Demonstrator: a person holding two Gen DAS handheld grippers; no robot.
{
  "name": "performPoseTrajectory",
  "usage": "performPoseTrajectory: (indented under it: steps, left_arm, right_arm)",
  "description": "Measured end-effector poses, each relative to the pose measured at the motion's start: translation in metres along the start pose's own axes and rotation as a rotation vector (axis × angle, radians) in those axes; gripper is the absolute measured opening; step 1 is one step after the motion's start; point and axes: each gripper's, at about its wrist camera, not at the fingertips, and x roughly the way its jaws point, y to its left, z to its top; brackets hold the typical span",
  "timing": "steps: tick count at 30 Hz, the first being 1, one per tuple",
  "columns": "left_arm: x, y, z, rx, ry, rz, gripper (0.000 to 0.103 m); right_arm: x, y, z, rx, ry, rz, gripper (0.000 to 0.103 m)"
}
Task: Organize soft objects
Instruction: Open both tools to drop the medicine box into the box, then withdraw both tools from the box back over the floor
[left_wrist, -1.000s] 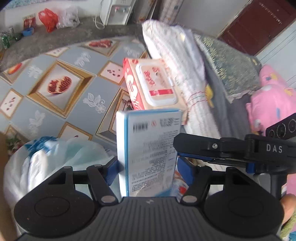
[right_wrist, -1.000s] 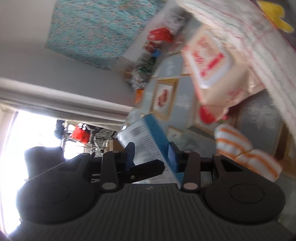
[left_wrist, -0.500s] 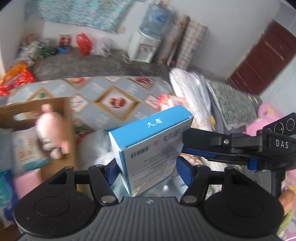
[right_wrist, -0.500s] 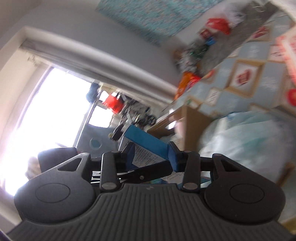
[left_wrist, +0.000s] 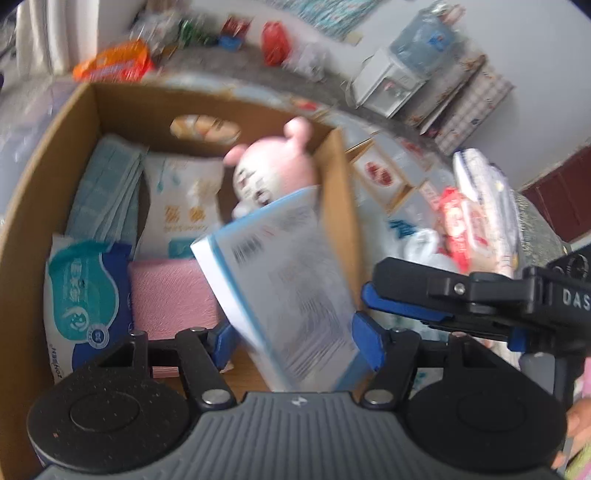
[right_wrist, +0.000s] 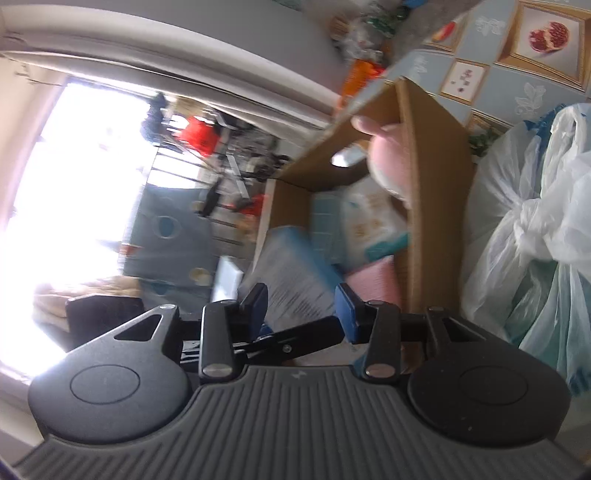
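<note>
A blue-and-white carton (left_wrist: 284, 288) hangs tilted over the open cardboard box (left_wrist: 48, 166), and both grippers grip it. My left gripper (left_wrist: 293, 341) is shut on its lower end. My right gripper (right_wrist: 301, 308) clamps the same carton (right_wrist: 291, 273) from the side; one of its fingers (left_wrist: 406, 295) shows in the left wrist view. Inside the cardboard box (right_wrist: 432, 184) lie a pink plush toy (left_wrist: 273, 166), a pink pack (left_wrist: 170, 295), a teal wipes pack (left_wrist: 85, 295), a white pack (left_wrist: 184, 206) and a teal folded cloth (left_wrist: 107, 192).
A tied white plastic bag (right_wrist: 535, 221) sits right beside the cardboard box. Further right on the patterned cover lie a red-and-white wipes pack (left_wrist: 458, 225) and folded quilts (left_wrist: 484, 192). A water dispenser (left_wrist: 399, 74) stands by the far wall. An orange packet (left_wrist: 114, 66) lies behind the box.
Both grippers carried the carton leftward, away from the wipes pack and quilts, to above the cardboard box. The carton has tipped over to a slant. Both grips held.
</note>
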Motion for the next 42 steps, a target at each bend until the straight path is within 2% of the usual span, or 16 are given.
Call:
performPoseTrajectory:
  steps: [6,11,15,22,25,29,31,33,34,36,39,42]
  left_arm:
    - [0.027,0.02,0.004,-0.009,0.017,0.023,0.068]
    - [0.038,0.024,0.005,0.001,0.036,0.023,0.068]
    - [0.045,0.021,0.0,0.015,0.066,0.028,0.063]
    - [0.027,0.01,-0.019,0.087,0.062,0.048,0.062]
    - [-0.002,0.011,-0.029,0.084,0.003,0.035,0.072]
    - [-0.053,0.025,-0.048,0.035,-0.149,0.033,0.086]
    - [-0.078,0.035,-0.06,0.013,-0.222,0.039,0.093]
    - [-0.1,0.048,-0.072,-0.016,-0.288,0.051,0.095]
    - [-0.11,0.054,-0.078,-0.03,-0.315,0.056,0.096]
    - [-0.126,0.069,-0.088,-0.066,-0.361,0.059,0.097]
    - [-0.144,0.092,-0.104,-0.121,-0.417,0.054,0.097]
    - [-0.153,0.111,-0.113,-0.154,-0.449,0.071,0.097]
  right_arm:
    - [0.009,-0.011,0.007,-0.007,-0.011,-0.072,0.042]
    - [0.003,-0.012,0.009,-0.019,-0.015,-0.081,0.043]
    - [-0.008,-0.014,0.006,-0.024,-0.024,-0.078,0.045]
    - [-0.028,-0.016,-0.01,-0.074,-0.001,-0.074,0.046]
    - [-0.032,0.0,-0.024,-0.176,0.066,-0.079,0.047]
    - [-0.023,0.032,-0.045,-0.318,0.21,-0.096,0.05]
    - [-0.01,0.048,-0.055,-0.365,0.302,-0.11,0.06]
    - [0.01,0.062,-0.065,-0.388,0.395,-0.134,0.079]
    - [0.022,0.068,-0.07,-0.394,0.44,-0.152,0.082]
    - [0.049,0.074,-0.079,-0.397,0.537,-0.201,0.086]
    - [0.089,0.076,-0.089,-0.368,0.653,-0.326,0.087]
    - [0.114,0.078,-0.094,-0.369,0.69,-0.446,0.092]
